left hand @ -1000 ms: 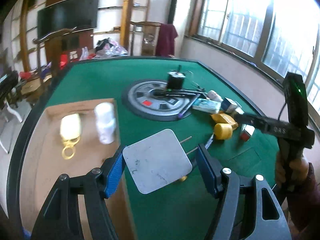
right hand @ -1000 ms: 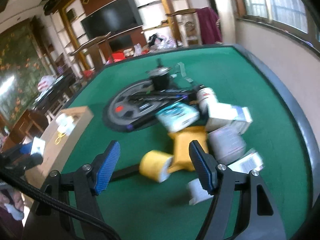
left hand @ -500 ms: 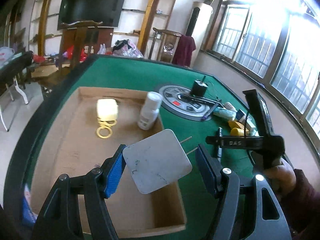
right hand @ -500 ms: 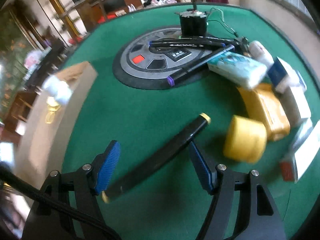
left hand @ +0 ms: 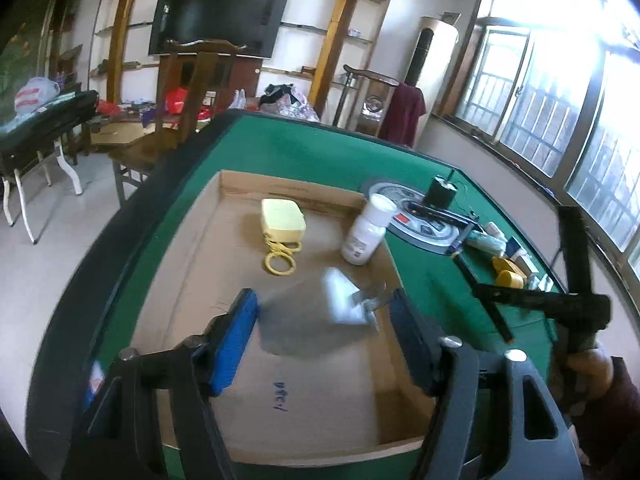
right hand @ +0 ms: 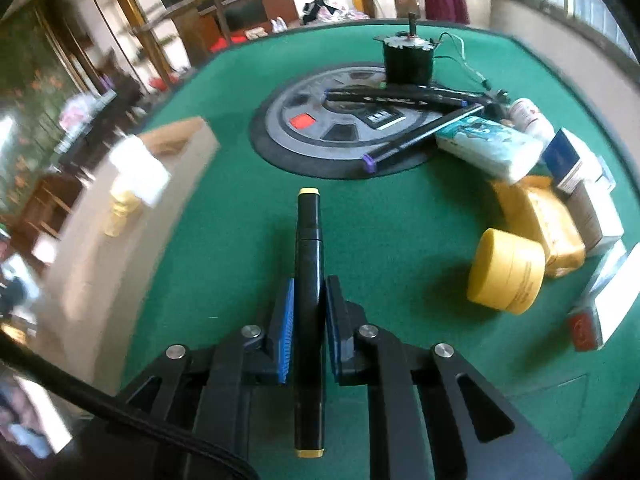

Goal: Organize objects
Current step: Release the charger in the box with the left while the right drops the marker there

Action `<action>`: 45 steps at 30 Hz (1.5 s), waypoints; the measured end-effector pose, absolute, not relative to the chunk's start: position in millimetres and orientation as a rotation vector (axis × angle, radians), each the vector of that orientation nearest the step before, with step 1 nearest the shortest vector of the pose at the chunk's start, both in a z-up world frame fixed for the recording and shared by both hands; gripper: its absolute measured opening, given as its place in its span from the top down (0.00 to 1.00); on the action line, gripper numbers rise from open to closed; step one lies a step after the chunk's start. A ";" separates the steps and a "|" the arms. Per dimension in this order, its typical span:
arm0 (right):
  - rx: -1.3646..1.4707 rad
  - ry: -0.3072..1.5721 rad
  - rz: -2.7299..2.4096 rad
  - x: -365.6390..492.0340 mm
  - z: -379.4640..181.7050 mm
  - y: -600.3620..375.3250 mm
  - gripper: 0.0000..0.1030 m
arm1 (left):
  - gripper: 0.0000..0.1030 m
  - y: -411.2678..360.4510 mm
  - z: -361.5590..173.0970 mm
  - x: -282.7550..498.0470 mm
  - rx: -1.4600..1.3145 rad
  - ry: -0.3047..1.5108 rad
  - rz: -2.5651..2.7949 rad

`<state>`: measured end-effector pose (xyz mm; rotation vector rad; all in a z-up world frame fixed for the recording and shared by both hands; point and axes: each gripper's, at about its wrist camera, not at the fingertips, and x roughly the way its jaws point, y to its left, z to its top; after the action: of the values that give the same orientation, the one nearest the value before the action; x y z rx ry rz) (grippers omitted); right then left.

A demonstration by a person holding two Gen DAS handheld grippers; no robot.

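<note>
Right tongs (right hand: pixel 310 284): just closed, now clamped on the black marker (right hand: pixel 308 232). The marker runs straight up the frame centre between the pads, with one yellow cap far ahead and the other back under the tongs. Its front end looks close to the green table (right hand: pixel 400 220); I can't tell if it's lifted.

Left tongs (left hand: pixel 322 298): jaws just closing, over the box (left hand: pixel 288 190). A blurred grey card (left hand: pixel 340 300) is between them. I can't tell if the pads grip it or if it's dropping.

My read of the step is to carry the marker to the box (right hand: pixel 120 216) at frame left.

To do it well:
- Keep the squeeze firm. A lot of marker sticks out ahead, so it may swivel.
- Lift clear first, then swing left so the front cap doesn't drag or hit the box wall.
- Stay off the yellow tub (right hand: pixel 506 276) at right.
- Lay the marker flat on bare box floor, away from the upright bottle (left hand: pixel 366 236), which looks tippy, and the yellow case (left hand: pixel 282 220).
- Get the left tongs out before the right comes in, because the space is tight.
</note>
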<state>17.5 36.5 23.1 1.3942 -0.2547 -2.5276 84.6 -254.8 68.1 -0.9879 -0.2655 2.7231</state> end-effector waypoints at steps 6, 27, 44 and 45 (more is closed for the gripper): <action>1.246 -0.326 -2.435 26.3 64.2 17.6 0.88 | 0.74 -273.0 76.1 63.9 -0.993 -0.306 2.740; 1.322 0.019 -2.356 -48.0 49.4 -160.0 0.88 | 0.79 -281.1 40.9 47.1 -1.254 -0.331 2.679; 1.251 -0.167 -2.418 -63.6 74.6 -130.6 0.59 | 0.79 -257.1 20.5 36.0 -1.429 -0.356 2.535; 1.225 -0.185 -2.428 -58.3 80.6 -123.9 0.58 | 0.79 -253.0 17.8 32.2 -1.464 -0.337 2.526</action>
<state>-58.3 -123.9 80.6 1.2250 -0.1848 -2.4279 32.2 -253.0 17.8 -1.4643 -0.3373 2.5263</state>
